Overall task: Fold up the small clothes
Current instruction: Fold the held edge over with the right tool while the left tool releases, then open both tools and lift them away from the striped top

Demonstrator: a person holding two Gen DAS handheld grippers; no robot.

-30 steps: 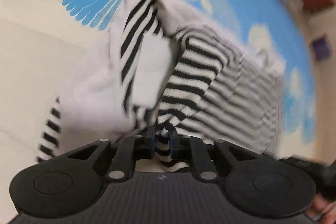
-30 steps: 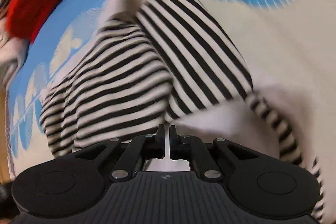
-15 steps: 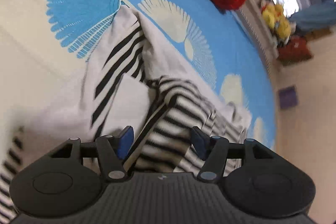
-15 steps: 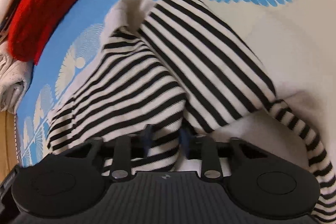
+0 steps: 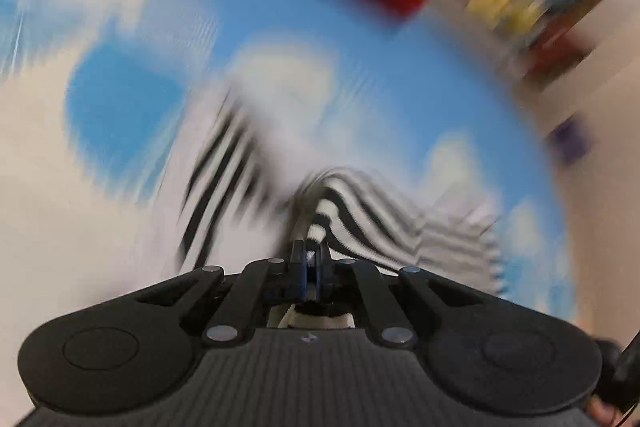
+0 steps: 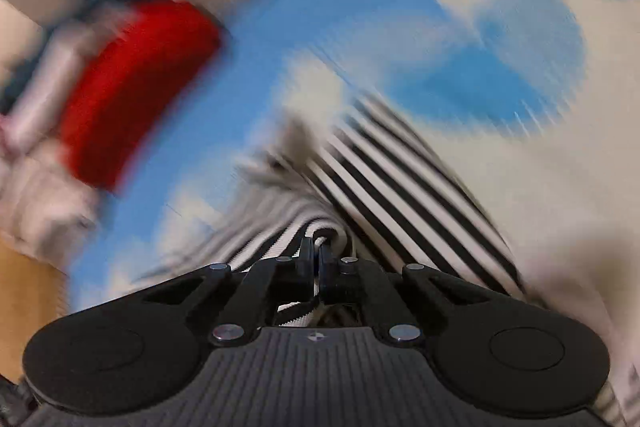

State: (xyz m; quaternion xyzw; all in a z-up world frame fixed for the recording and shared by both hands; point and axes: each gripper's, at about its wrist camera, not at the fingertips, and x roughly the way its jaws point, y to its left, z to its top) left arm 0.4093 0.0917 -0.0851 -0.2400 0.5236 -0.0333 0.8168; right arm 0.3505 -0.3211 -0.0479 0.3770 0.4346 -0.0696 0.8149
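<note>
With both frames smeared, left gripper and right gripper jaws pinch striped top; thin bites, quick tug could slip fabric, wreck fold.

Showing as soft ribbed knit cloth: black-and-white striped garment. Looking like matt black plastic, with a ridged body and shiny metal rivets: right gripper and left gripper. Appearing as smooth matt printed fabric: blue-and-cream bedsheet. Lying fuzzy at 10 o'clock: red cloth.
</note>
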